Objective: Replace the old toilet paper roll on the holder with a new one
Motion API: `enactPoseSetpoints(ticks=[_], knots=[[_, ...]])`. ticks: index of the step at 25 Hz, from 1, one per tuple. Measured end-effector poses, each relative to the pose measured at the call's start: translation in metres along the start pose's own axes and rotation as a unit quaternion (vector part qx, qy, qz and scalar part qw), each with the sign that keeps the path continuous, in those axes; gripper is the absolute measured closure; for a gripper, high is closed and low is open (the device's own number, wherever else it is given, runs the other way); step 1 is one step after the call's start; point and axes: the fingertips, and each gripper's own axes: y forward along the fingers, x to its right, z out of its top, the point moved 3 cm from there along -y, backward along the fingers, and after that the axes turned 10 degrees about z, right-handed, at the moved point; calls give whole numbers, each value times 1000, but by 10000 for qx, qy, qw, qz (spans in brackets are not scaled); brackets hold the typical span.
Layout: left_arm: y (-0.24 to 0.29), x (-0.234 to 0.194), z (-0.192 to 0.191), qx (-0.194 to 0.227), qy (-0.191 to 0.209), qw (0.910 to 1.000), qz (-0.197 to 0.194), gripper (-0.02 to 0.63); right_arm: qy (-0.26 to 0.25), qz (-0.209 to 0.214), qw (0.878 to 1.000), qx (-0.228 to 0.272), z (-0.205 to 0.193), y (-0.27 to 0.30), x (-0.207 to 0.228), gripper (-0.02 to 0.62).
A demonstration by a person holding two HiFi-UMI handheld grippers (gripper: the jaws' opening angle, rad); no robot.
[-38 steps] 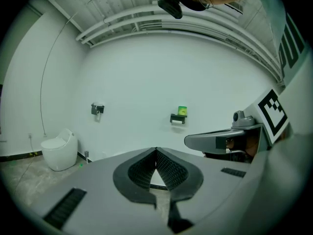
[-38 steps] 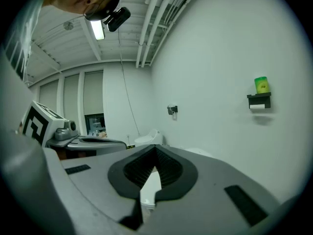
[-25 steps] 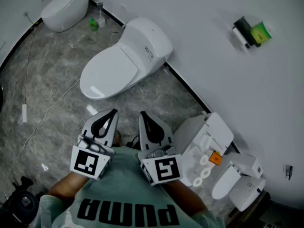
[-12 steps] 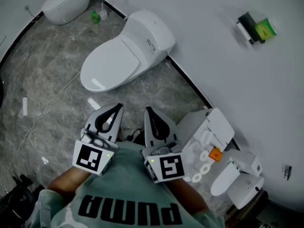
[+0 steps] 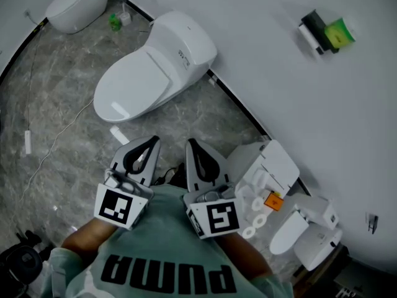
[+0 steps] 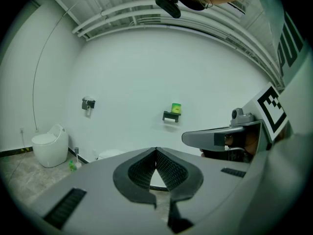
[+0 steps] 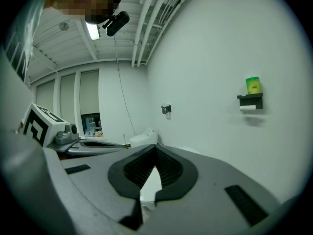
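The black wall holder (image 5: 317, 30) hangs on the white wall at upper right, with a white paper roll (image 5: 307, 36) under it and a green container (image 5: 339, 33) on top. It also shows as the holder (image 6: 171, 115) and the holder (image 7: 250, 101), far ahead of both grippers. Several white rolls (image 5: 255, 211) lie on white parts by my right side. My left gripper (image 5: 141, 151) and right gripper (image 5: 200, 155) are held side by side before my chest. Both are shut with nothing in them: left gripper (image 6: 156, 151), right gripper (image 7: 155, 148).
A white toilet (image 5: 149, 70) stands against the wall ahead, a second toilet (image 5: 74, 2) at far left with a green bottle (image 5: 114, 22) beside it. A cable (image 5: 49, 148) trails over the grey marble floor. Loose white toilet parts (image 5: 304, 231) crowd the lower right.
Both grippers have shifted together a little toward the wall, staying shut and side by side. In the head view the toilet and holder have slid slightly up and left.
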Motion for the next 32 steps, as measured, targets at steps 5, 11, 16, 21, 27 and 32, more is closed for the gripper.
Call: enactPoseSetpoints(ticks=[5,11,16,21,27,32], knots=[[25,23,3,-80,83,9999,-124,603,30,-35,10000,-6,0,-9,31,592],[55,46,8,-167,302,9992,-212,603,211,-135,9996,152,2,-19,69,592],[83,68,16,-221,443,9985,-252,603,473,-336,9971,496,12,-29,109,592],[115,94,22,-228,576,9975,-354,603,625,-501,9939,762,19,-41,149,592],[145,123,28,-259,708,9966,-331,603,650,-475,9930,860,24,-54,191,592],[167,144,34,-215,818,9961,-230,603,645,-351,9928,951,29,-62,220,592]])
